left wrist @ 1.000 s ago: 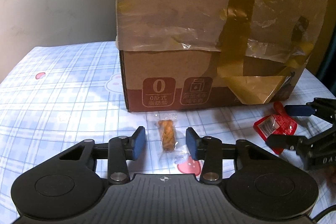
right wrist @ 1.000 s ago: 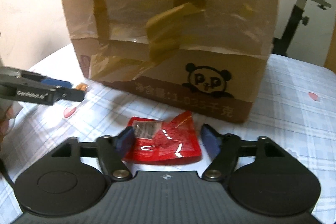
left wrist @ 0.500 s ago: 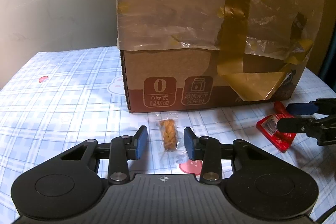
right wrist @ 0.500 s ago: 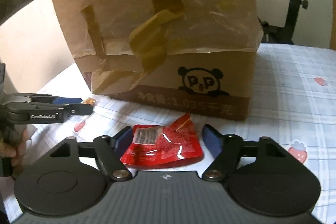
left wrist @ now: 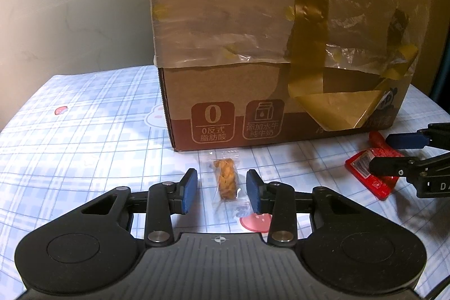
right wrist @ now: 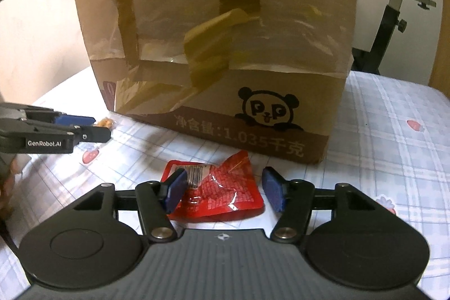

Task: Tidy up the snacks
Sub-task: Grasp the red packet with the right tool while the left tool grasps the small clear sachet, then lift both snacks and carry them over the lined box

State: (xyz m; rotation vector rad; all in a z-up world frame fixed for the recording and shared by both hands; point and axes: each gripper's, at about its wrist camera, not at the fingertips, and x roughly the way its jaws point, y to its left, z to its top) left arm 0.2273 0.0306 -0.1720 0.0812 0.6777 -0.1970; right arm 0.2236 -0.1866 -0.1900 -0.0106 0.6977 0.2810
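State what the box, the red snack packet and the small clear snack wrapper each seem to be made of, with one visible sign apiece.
Box: matte brown corrugated cardboard, likely; fluting shows at its corner edge.
Red snack packet: glossy plastic or foil film; creases and bright glare.
Small clear snack wrapper: thin transparent plastic; the orange snack shows through.

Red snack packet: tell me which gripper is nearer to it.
Right. The right gripper has its open fingers on either side of the red snack packet. The left gripper sits off to the packet's left, straddling the clear-wrapped orange snack instead.
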